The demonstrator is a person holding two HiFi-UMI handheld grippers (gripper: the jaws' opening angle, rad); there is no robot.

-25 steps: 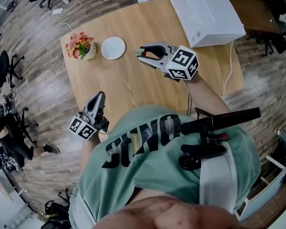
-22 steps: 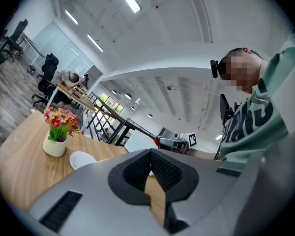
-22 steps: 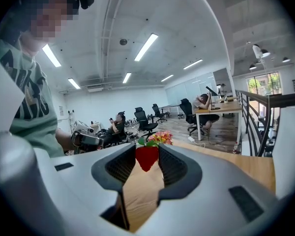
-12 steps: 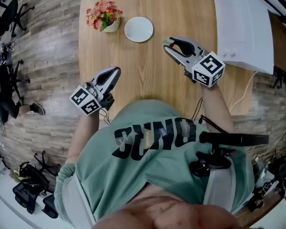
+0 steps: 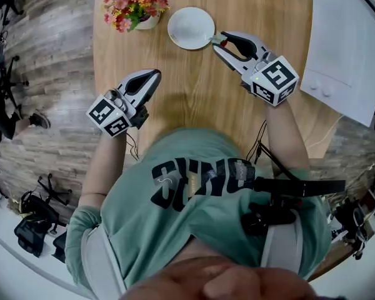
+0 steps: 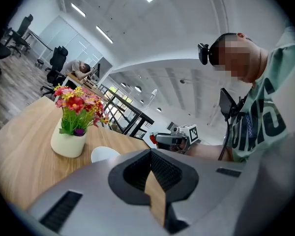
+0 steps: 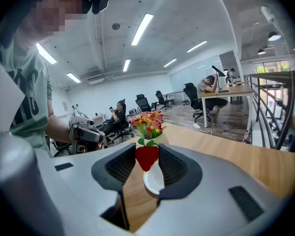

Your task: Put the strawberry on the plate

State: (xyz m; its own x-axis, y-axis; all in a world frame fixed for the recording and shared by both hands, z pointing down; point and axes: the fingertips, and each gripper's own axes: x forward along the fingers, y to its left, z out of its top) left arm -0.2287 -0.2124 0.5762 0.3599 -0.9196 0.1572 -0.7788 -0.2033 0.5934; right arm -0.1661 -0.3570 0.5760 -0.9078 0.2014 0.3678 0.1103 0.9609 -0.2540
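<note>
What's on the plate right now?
Nothing shows on the plate; it is bare white in the head view. The strawberry is clamped in the right gripper near its rim, where the fingers hide a sliver.

We record the plate [image 5: 191,27] at 12 o'clock on the tabletop [image 5: 194,99], with a flower pot [image 5: 135,8] at 11 o'clock. The right gripper [image 5: 219,41] pinches the strawberry [image 5: 220,39] just beside the plate's 4 o'clock rim. The left gripper [image 5: 154,75] lies at 9 o'clock, its fingers [image 5: 144,83] together.
</note>
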